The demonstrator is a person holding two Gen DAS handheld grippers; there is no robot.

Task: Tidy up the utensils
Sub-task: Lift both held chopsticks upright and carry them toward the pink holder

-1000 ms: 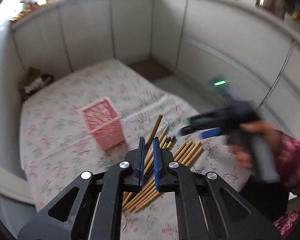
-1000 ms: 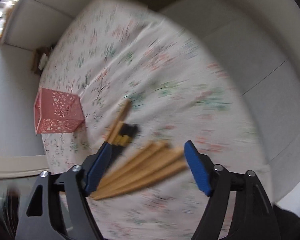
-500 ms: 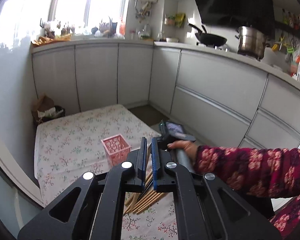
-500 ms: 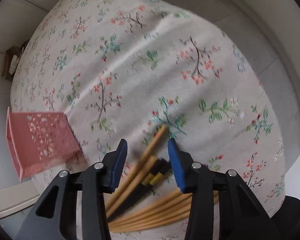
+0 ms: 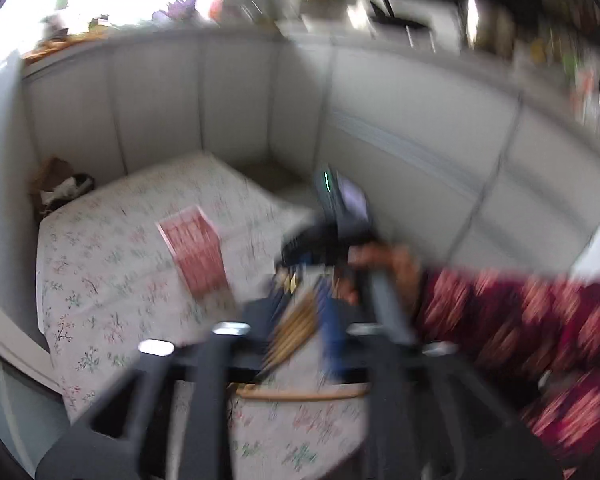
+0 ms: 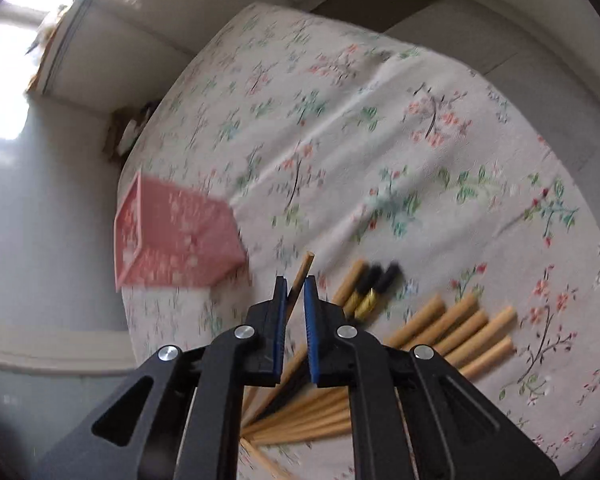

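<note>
My right gripper [image 6: 295, 292] is shut on one wooden chopstick [image 6: 305, 265], whose tip sticks out past the blue pads. Below and to the right of it lies a fan of wooden chopsticks [image 6: 464, 326] and two black ones with gold bands [image 6: 374, 282]. A pink lattice holder [image 6: 172, 236] stands to the left on the floral cloth. The left wrist view is blurred. There my left gripper [image 5: 300, 308] has its jaws opening above the chopstick pile [image 5: 294, 330], with nothing pressed between them. The right gripper [image 5: 296, 254] sits just beyond, and the pink holder [image 5: 198, 254] is to its left.
The floral tablecloth [image 6: 340, 120] covers a low table with its edge near the bottom left. White cabinet fronts [image 5: 420, 140] surround it. A bin with a bag [image 5: 60, 188] sits in the far corner. A person's hand and red patterned sleeve [image 5: 500, 312] hold the right gripper.
The right gripper's jaws went from wide apart to closed on one wooden chopstick. The left gripper's jaws, shut before, have parted, and its view swung back down toward the table.
</note>
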